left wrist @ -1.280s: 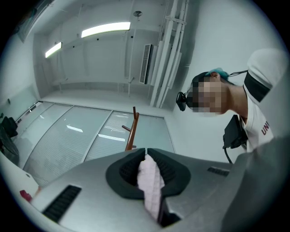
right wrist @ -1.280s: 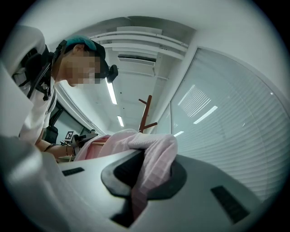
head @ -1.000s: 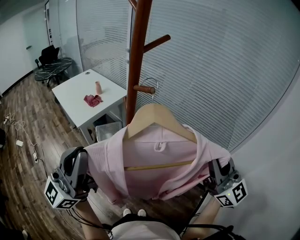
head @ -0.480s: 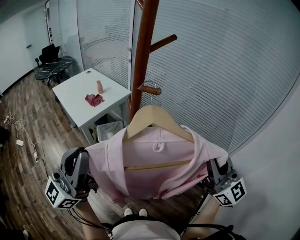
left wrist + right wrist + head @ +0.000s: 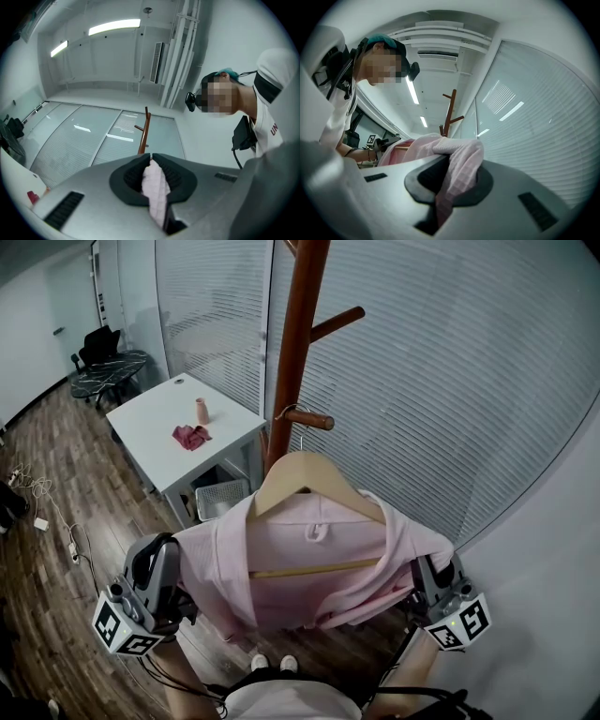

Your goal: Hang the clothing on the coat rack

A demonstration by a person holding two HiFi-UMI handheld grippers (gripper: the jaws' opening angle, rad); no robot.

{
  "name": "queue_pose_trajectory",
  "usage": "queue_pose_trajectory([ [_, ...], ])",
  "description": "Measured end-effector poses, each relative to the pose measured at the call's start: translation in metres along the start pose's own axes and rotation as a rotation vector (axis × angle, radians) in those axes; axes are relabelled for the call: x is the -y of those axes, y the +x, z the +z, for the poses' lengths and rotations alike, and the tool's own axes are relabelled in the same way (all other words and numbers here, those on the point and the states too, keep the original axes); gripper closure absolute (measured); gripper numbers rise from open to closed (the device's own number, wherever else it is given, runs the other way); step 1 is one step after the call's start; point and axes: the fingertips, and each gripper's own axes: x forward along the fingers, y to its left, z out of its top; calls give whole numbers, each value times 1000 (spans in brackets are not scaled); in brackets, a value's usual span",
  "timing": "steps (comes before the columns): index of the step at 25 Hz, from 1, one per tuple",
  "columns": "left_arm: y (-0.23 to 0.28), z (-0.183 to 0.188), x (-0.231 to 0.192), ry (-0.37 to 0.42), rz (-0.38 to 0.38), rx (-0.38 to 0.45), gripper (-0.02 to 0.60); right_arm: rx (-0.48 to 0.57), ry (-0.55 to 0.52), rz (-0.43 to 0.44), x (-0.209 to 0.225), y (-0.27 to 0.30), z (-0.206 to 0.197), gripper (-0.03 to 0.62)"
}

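A pink shirt (image 5: 309, 563) hangs on a wooden hanger (image 5: 309, 474) in front of the brown coat rack (image 5: 298, 343). The hanger's metal hook (image 5: 298, 418) sits at the rack's lower peg (image 5: 314, 419); whether it rests on the peg I cannot tell. My left gripper (image 5: 178, 592) is shut on the shirt's left side, pink cloth (image 5: 157, 187) pinched between its jaws. My right gripper (image 5: 422, 582) is shut on the shirt's right side, pink fabric (image 5: 459, 164) bunched over its jaws. The rack (image 5: 143, 136) shows far ahead in the left gripper view and likewise, rack (image 5: 450, 112), in the right gripper view.
A white table (image 5: 159, 442) stands at the left with a crumpled red cloth (image 5: 190, 437) and a small peach bottle (image 5: 202, 412). A white basket (image 5: 222, 498) sits beneath it. A glass wall with blinds (image 5: 450, 381) is behind the rack. Cables (image 5: 42, 512) lie on the wood floor.
The view has shifted so the rack and its peg sit a little further right and nearer. The shirt on its hanger has edged toward the peg, both grippers keeping hold.
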Motion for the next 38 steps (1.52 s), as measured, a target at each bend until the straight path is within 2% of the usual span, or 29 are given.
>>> queue_pose_trajectory([
  [15,-13,-22,-18,-50,4,-13,554,-43,2,-19,-5,3,-24,563],
  [20,-13,-26,-21,-50,13,-40,554,-60,15,-28,-5,3,-26,563],
  [27,-17,-51,-34,-6,41,-131,554,-91,19,-48,-1,7,-47,563],
  [33,-17,-60,-38,10,53,-166,554,-104,13,-72,2,8,-51,562],
  [38,-15,-80,-44,67,80,-284,554,-137,11,-81,6,10,-59,562],
])
